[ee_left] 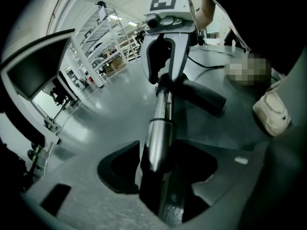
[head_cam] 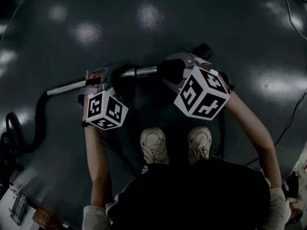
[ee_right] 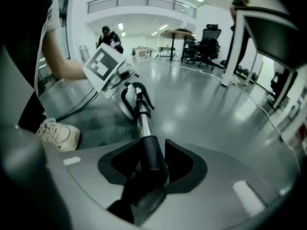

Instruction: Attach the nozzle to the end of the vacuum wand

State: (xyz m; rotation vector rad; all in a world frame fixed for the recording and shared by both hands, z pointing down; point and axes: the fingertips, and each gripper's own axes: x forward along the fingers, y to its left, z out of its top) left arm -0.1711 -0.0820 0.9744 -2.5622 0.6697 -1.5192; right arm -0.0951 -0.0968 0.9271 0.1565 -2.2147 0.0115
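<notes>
I hold the chrome vacuum wand (head_cam: pixel 139 72) roughly level above the dark floor. My left gripper (head_cam: pixel 106 79) is shut on the wand's tube (ee_left: pixel 160 128), which runs straight out between its jaws. The black nozzle (head_cam: pixel 173 69) sits at the wand's right end, and my right gripper (head_cam: pixel 178 72) is shut on it. In the right gripper view the nozzle (ee_right: pixel 151 155) fills the gap between the pads, with the wand (ee_right: pixel 142 121) leading away to the left gripper's marker cube (ee_right: pixel 103 66). The left gripper view shows the nozzle (ee_left: pixel 204 97) jutting right below the right gripper (ee_left: pixel 163 51).
A black hose (head_cam: pixel 41 114) curves down from the wand's left end to the floor. The person's two light shoes (head_cam: pixel 153 145) (head_cam: pixel 199 143) stand just below the wand. A thin cable (head_cam: pixel 288 123) lies at the right, and shelving (ee_left: pixel 96 47) and office chairs (ee_right: pixel 206 44) stand farther off.
</notes>
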